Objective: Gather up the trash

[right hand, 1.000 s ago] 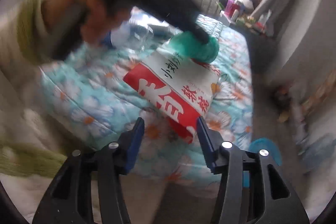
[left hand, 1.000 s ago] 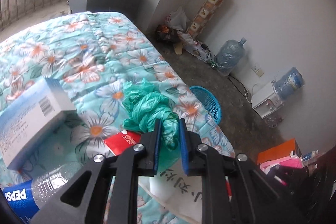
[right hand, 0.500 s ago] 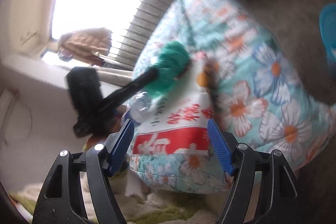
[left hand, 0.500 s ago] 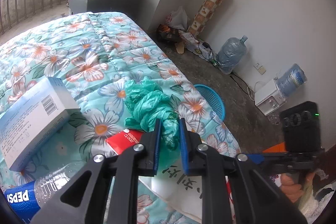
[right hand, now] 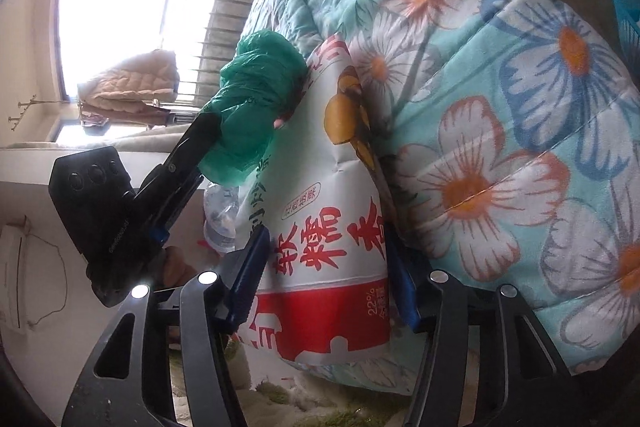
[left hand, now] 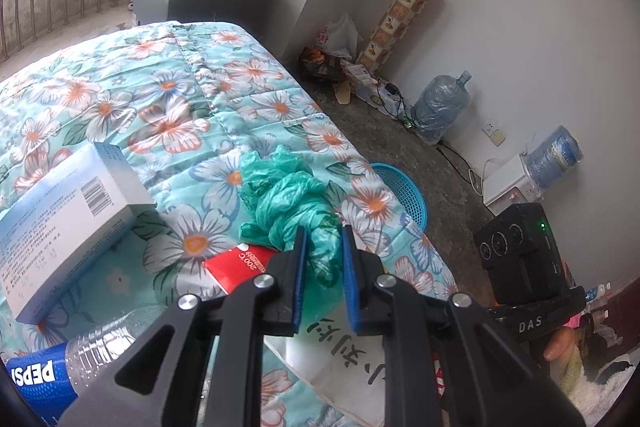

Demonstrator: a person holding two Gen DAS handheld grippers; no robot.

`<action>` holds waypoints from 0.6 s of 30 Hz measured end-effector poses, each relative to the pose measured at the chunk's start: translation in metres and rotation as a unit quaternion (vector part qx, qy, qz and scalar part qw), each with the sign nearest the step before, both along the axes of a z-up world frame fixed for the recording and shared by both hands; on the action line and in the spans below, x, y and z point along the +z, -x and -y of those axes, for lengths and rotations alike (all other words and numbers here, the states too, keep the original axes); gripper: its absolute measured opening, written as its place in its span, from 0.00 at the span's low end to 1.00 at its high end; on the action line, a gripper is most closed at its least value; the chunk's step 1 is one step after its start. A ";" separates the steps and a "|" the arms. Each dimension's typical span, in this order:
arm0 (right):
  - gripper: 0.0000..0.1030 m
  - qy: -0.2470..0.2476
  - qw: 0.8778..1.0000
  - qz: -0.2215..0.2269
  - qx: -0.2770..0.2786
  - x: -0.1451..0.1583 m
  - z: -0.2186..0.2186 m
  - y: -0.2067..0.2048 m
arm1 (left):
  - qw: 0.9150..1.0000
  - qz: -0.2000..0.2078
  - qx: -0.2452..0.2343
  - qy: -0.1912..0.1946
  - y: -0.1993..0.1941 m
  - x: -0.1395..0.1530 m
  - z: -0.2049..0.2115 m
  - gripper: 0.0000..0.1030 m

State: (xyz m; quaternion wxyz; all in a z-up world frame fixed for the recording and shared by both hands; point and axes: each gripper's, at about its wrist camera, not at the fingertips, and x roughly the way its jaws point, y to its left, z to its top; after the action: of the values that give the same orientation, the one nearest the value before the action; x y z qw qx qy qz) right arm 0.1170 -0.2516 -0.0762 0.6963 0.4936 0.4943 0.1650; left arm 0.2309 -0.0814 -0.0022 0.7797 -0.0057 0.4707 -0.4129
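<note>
The left tongs (left hand: pixel 323 269) are clenched on a crumpled green plastic bag (left hand: pixel 286 203) lying on the flowered bed (left hand: pixel 168 99). The right tongs (right hand: pixel 326 277) are closing around a red-and-white food bag (right hand: pixel 328 227) (its lower end between the blue pads), which lies beneath the left tongs.

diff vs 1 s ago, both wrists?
Right gripper rolled and moved in on the red-and-white bag; the bag's end now sits between its fingers, which are closing, though contact isn't clear. It also came into the left view at lower right. Unchanged: left gripper shut on the green bag; box, bottle and quilt as before.
</note>
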 end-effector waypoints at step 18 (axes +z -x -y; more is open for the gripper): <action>0.24 0.001 0.999 0.037 -0.010 0.005 -0.012 0.000 | 0.999 0.052 0.006 0.009 0.009 0.033 -0.005 0.15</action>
State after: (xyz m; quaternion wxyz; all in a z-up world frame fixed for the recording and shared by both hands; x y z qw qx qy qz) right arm 0.1174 -0.2399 -0.0712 0.7162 0.4913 0.4635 0.1754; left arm 0.2222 -0.0769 0.0308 0.8057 0.0062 0.4256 -0.4120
